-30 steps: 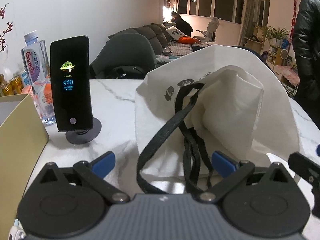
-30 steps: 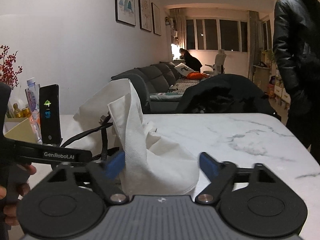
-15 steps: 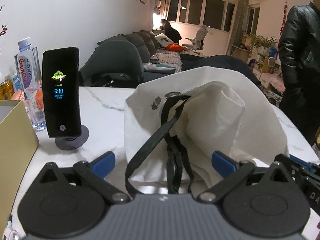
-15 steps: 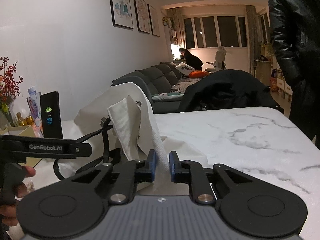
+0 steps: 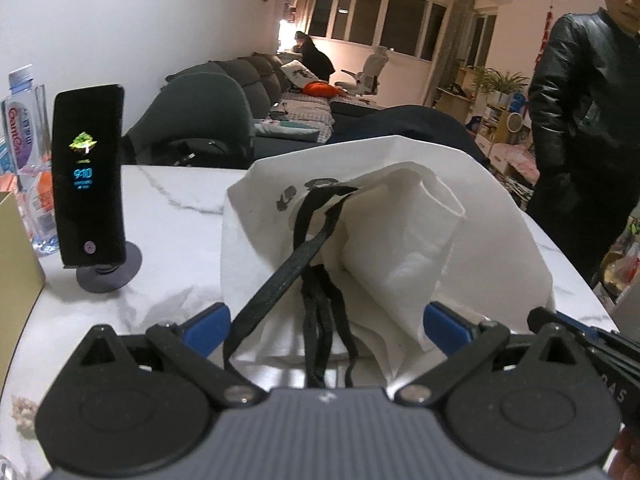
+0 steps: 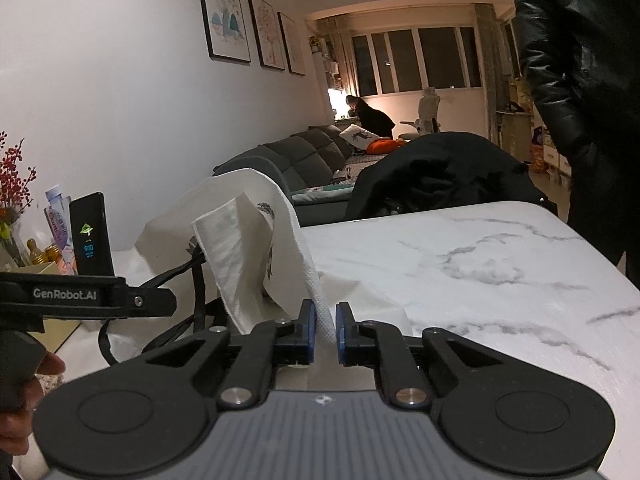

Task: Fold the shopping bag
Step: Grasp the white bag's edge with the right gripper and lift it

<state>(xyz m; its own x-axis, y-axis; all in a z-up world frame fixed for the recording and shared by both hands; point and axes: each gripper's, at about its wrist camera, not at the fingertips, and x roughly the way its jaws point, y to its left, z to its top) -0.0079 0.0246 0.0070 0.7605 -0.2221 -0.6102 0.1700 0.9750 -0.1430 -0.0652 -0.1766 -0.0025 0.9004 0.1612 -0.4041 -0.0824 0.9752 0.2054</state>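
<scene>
Right gripper (image 6: 323,330) has closed since a second ago, pinching white shopping bag (image 5: 400,216) fabric; left gripper (image 5: 326,320) wide open, straddling black handles (image 5: 316,280) on the tabletop (image 6: 460,256).

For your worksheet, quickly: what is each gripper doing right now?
Left gripper: open, holding nothing.
Right gripper: shut on the white shopping bag.

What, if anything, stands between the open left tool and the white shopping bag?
Only the bag's own black handles, draped between the left tool's fingers. The shopping bag lies directly ahead.
</scene>
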